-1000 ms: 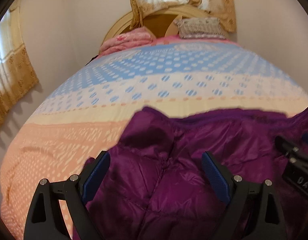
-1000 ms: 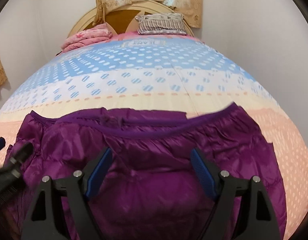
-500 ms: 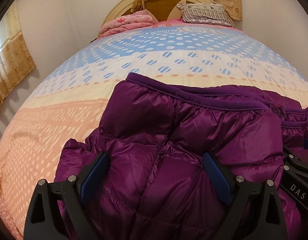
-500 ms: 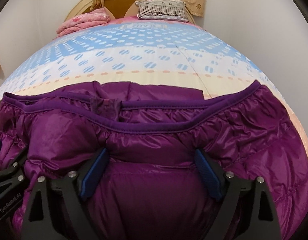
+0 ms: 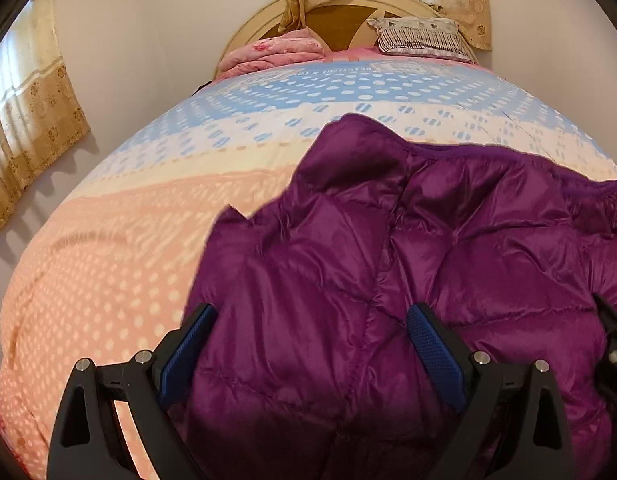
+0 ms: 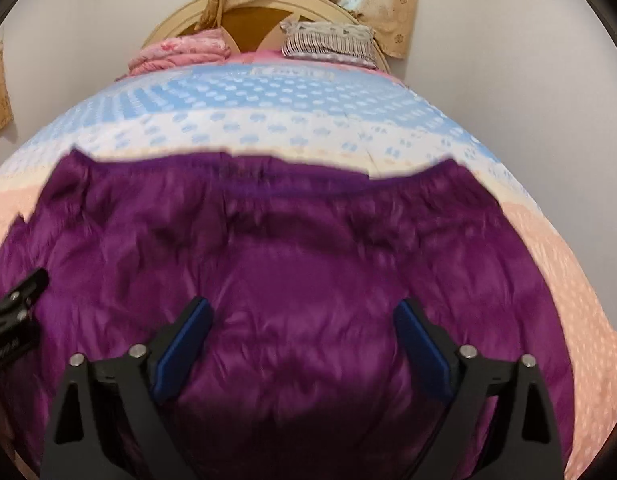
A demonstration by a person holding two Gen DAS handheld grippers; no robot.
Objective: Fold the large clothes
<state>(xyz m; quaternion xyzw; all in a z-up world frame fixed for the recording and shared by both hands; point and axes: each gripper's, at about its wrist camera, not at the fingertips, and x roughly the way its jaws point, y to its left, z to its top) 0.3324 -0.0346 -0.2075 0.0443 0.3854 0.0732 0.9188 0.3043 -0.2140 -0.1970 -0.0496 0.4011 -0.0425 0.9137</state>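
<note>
A large purple quilted down jacket lies spread on the bed; it also fills the right wrist view, with its gathered hem edge at the far side. My left gripper is open and empty, above the jacket's left part, its left pad over the jacket's left edge. My right gripper is open and empty, above the jacket's middle. The other gripper's black frame shows at the right edge of the left wrist view and at the left edge of the right wrist view.
The bed has a dotted cover in blue, white and peach bands. A folded pink quilt and a striped pillow lie by the headboard. Beige curtains hang on the left wall and behind the headboard.
Both grippers have pulled back and risen from the jacket, which now looks smaller and lies flatter. The left view has shifted left, showing more bare bed cover.
</note>
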